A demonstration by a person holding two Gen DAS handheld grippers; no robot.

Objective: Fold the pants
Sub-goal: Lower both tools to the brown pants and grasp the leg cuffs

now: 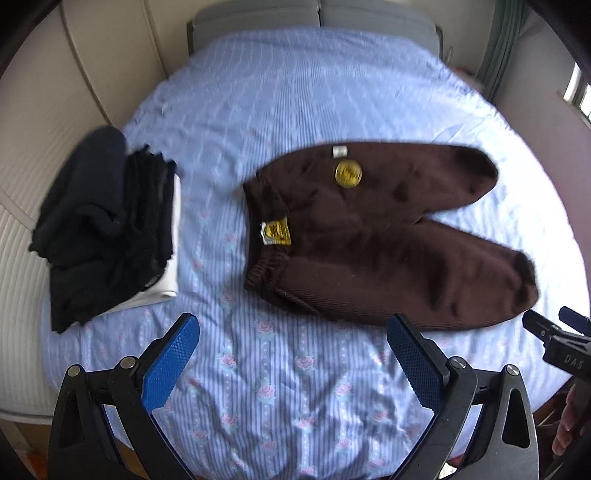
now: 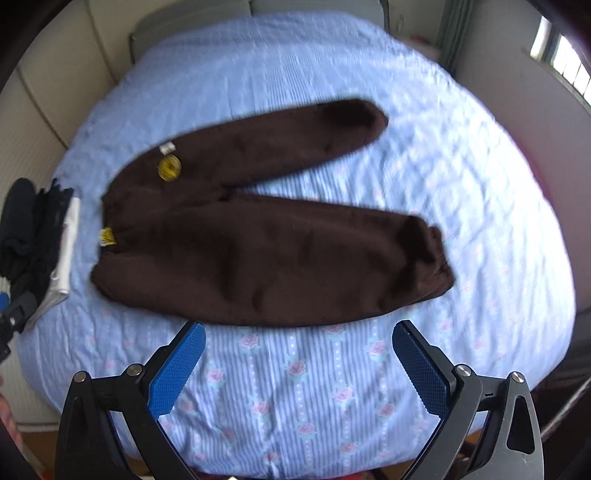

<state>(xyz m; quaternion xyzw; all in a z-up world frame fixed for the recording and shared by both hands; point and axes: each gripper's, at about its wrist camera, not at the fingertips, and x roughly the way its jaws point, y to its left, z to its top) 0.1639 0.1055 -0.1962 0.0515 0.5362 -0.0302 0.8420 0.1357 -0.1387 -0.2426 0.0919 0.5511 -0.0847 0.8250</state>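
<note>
Dark brown pants (image 1: 369, 236) lie flat on the blue striped bed (image 1: 288, 387), waistband to the left, both legs spread apart to the right. They carry a round yellow sticker (image 1: 348, 173) and a yellow tag (image 1: 276, 233) at the waist. In the right wrist view the pants (image 2: 266, 254) fill the middle. My left gripper (image 1: 293, 325) is open and empty, hovering above the sheet just in front of the near leg. My right gripper (image 2: 299, 332) is open and empty, just in front of the near leg's edge; its tip shows in the left wrist view (image 1: 554, 328).
A stack of folded dark clothes (image 1: 107, 221) on a white garment lies at the bed's left side, also in the right wrist view (image 2: 37, 236). A grey headboard (image 1: 314, 14) and cream walls surround the bed. A window (image 2: 565, 62) is at the right.
</note>
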